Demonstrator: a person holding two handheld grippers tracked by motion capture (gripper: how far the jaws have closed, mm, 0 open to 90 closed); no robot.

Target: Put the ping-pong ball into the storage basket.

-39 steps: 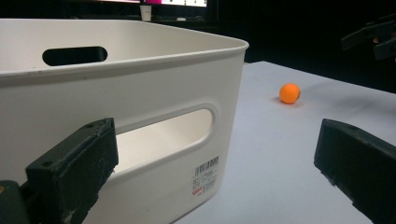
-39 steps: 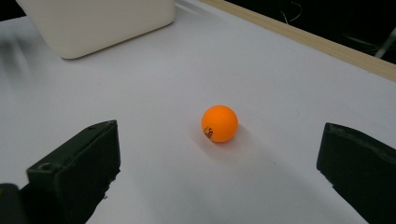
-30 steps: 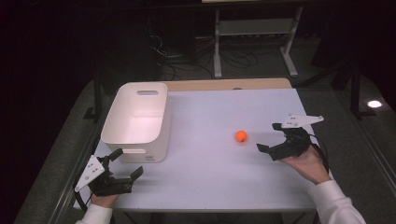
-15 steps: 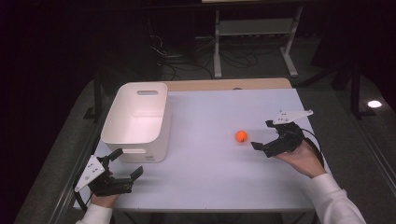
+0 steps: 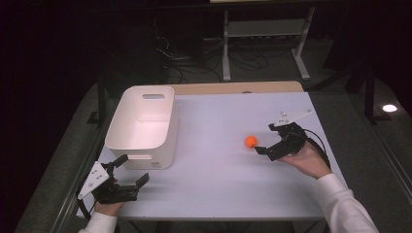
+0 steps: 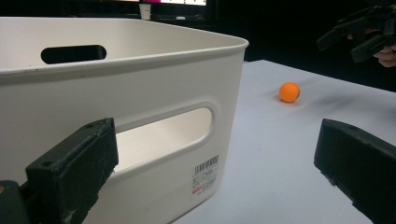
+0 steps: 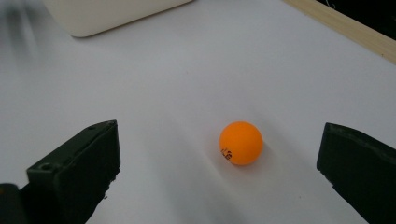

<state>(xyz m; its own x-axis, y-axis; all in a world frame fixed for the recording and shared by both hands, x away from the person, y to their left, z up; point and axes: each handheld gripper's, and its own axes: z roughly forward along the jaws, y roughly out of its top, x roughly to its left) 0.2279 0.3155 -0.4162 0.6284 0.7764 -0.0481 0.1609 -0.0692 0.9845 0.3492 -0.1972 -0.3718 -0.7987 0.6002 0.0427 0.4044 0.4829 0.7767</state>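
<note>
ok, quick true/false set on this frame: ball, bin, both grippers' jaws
1. The orange ball lies on the table, not in the bin. True.
2. The right gripper is shut on the ball. False: its jaws are open, the ball ahead of them, untouched.
3. The white bin holds several balls. False: what shows of its inside is empty.
4. The left gripper is open near the bin's front corner. True.

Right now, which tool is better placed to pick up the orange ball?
The right tool. Its jaws are open and the orange ball lies just ahead, between them in the right gripper view. The left tool sits at the table's near edge beside the white bin, far from the ball.
</note>
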